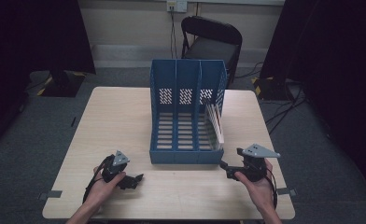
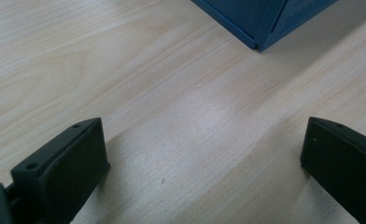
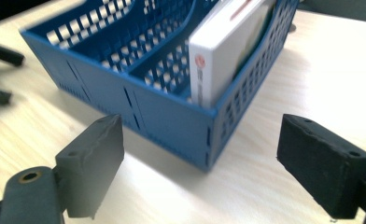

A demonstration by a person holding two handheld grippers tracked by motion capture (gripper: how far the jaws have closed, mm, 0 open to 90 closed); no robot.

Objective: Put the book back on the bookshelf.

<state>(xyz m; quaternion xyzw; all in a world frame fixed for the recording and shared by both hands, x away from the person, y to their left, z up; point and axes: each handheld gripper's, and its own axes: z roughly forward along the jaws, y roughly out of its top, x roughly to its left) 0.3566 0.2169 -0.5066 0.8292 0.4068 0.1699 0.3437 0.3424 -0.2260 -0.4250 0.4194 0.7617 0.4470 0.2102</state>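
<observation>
1. The file rack point(image 1: 186, 140) was blue, with slotted walls
2. The book point(image 3: 223, 51) in it was white with red marks
3. The desk point(image 1: 120, 121) showed pale wood grain
4. Both hand-held grippers had black jaws

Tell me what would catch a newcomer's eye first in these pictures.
The blue file rack with three slots stands mid-table, a white book leaning in its rightmost slot. In front of it, the left gripper and right gripper rest low over the pale wooden table, both with jaws open and empty.
</observation>
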